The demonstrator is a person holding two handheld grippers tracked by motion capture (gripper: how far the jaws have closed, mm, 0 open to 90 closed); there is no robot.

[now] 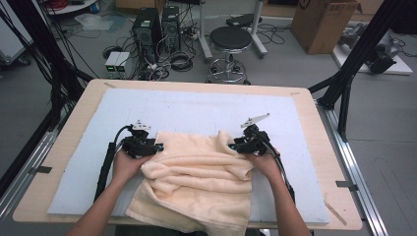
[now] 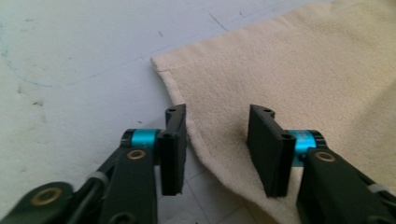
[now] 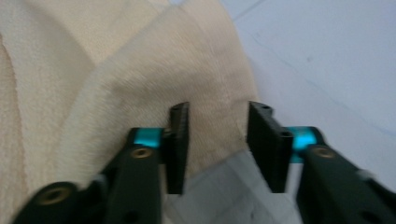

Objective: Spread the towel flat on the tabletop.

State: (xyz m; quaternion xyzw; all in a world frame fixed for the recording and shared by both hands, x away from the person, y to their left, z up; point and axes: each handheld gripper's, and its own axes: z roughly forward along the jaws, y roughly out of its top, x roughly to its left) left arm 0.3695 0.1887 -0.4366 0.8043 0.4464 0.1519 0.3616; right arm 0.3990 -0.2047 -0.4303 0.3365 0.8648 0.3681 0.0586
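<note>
Both forearms come in from the near edge of the counter (image 1: 314, 147), each hand wrapped round a gripper pointed away from the person and angled down at the towel (image 1: 196, 177). The left gripper (image 2: 217, 140) sits at the towel's far left corner; its jaws stand partly open, the hemmed edge running between them with the pads clear of the cloth. The right gripper (image 3: 218, 140) sits at the far right corner, jaws likewise partly apart over a raised fold of cloth, nothing clamped. In the high view the left gripper (image 1: 156, 146) and the right gripper (image 1: 235, 145) lie well apart, the towel's far edge spanning between them.

The towel is cream terry cloth, rumpled into soft folds in the middle, and its near end hangs over the counter's near edge. It lies on a pale blue mat (image 1: 147, 108) that covers most of the wooden counter.

Beyond the counter stand a black round stool (image 1: 230, 39), two computer towers (image 1: 156, 27) among tangled cables, and a cardboard box (image 1: 322, 24) on the floor.
</note>
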